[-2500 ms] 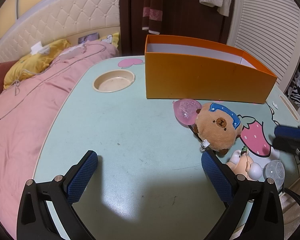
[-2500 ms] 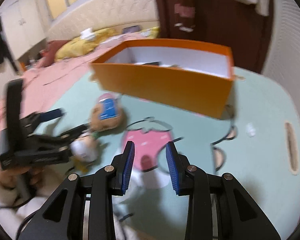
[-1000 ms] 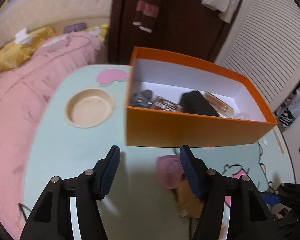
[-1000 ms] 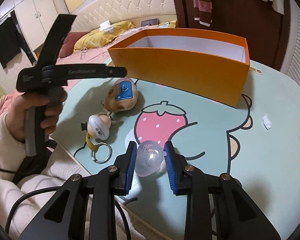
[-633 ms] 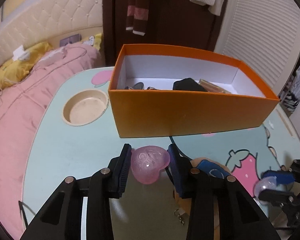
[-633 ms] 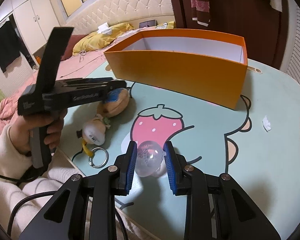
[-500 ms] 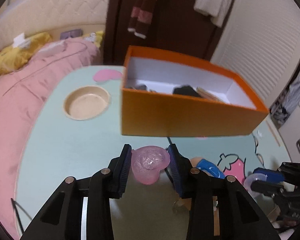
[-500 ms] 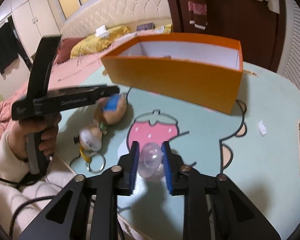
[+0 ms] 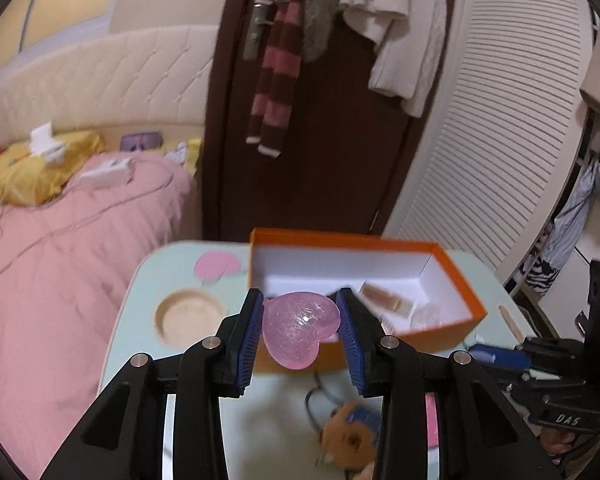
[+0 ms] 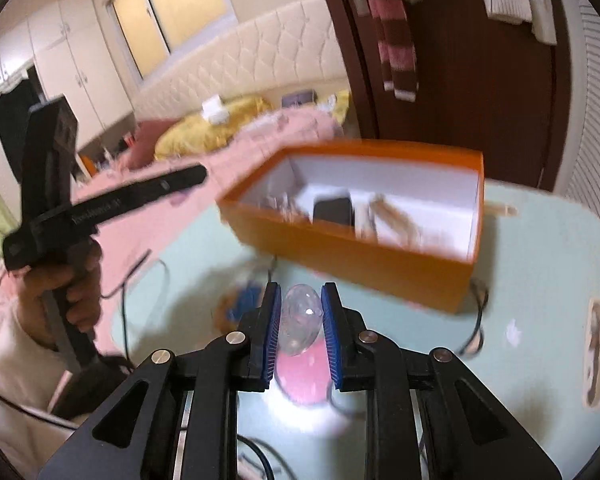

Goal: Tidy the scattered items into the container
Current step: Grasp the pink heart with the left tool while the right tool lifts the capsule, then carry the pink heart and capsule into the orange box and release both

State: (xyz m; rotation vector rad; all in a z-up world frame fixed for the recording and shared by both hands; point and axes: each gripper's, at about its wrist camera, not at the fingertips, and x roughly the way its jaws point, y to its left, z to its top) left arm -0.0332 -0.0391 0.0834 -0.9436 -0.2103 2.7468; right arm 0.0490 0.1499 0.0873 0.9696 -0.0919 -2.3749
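The left hand-held gripper (image 9: 301,334) clamps a pink heart (image 9: 300,332), the right hand-held gripper (image 10: 299,318) a clear egg (image 10: 300,318); carry both toward twelve o'clock, past the orange box (image 9: 440,330) rim (already part-filled), before letting go.

Black grippers, blue ribbed jaws, silver screws; white sleeve (image 10: 16,344).

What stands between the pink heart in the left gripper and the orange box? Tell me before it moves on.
Nothing visible does. The left gripper holds the pink heart raised over the near wall of the orange box, which is open at the top. Items already lie on the box floor, with bare white floor between them.
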